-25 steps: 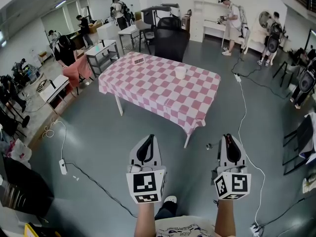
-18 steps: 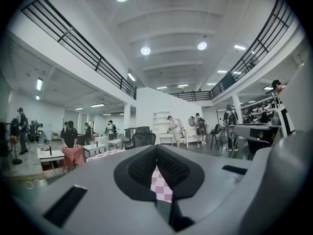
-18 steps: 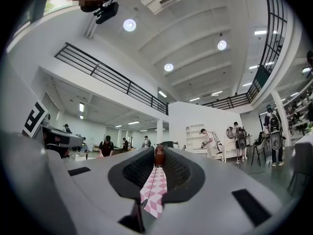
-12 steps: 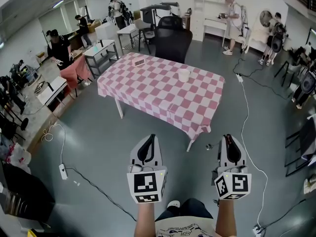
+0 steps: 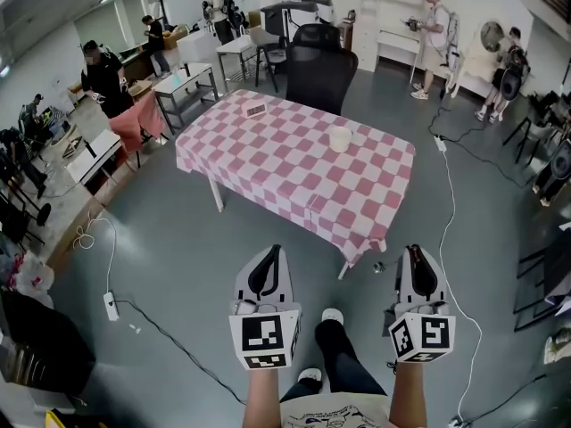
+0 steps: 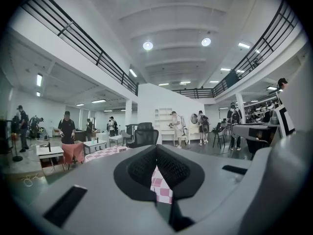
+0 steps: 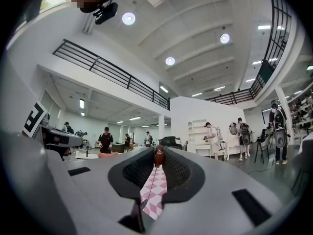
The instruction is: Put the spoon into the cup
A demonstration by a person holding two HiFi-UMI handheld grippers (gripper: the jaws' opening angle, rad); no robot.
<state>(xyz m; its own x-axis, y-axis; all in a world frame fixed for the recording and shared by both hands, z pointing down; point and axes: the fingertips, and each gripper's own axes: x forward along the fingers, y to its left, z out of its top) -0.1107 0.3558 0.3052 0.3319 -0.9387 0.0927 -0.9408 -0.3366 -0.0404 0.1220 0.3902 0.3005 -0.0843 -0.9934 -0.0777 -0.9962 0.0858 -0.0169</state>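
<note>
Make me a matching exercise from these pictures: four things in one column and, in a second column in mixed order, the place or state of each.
Things
1. cup
2. black chair
3. spoon
4. left hand-held gripper

Places or states
A. jaws together, nothing between them
B. on the checked table
C. between the jaws of the right hand-held gripper
D. beyond the table's far edge

Pairs: 1-B, 2-D, 3-C, 4-A
</note>
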